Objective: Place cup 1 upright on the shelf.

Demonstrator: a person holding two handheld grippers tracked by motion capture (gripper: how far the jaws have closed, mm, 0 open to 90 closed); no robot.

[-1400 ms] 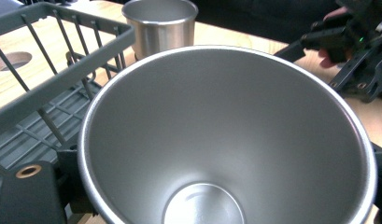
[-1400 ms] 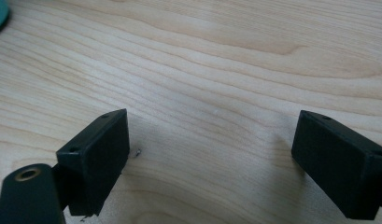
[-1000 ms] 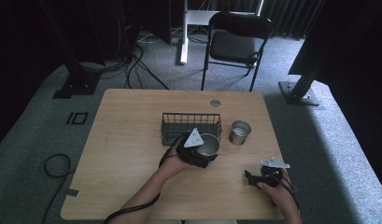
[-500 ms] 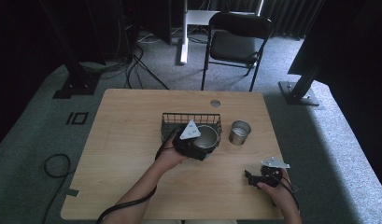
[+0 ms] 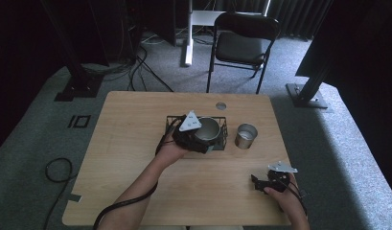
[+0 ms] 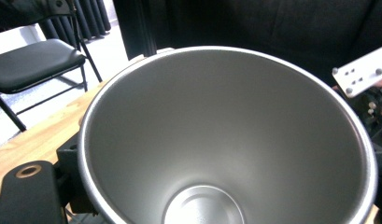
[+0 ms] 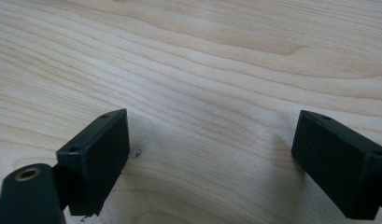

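High view, left to right: wooden table (image 5: pixel 136 143), bare along its left side; left gripper (image 5: pixel 199 140) at table centre, grey three-cornered plate on top, cable trailing back along the forearm; steel cup (image 5: pixel 208 128) held by that gripper over the black wire basket (image 5: pixel 170 120), the cup's open mouth facing up and toward the camera; whether the cup touches the basket cannot be told; second steel cup (image 5: pixel 245 135) standing upright on the table just right of the basket, apart from it; small round hole in the table top (image 5: pixel 221 106) beyond the basket; right gripper (image 5: pixel 257 182) low at the near right corner of the table, well apart from both cups; black folding chair (image 5: pixel 245 44) on the floor beyond the far edge

Left gripper view: cup interior (image 6: pixel 226 135), plain metal, empty; one black jaw pressed against the outside of the rim at lower left, pinching the cup wall

Right gripper view: both black jaws spread wide, nothing between them, bare wood grain (image 7: pixel 212 70) close below
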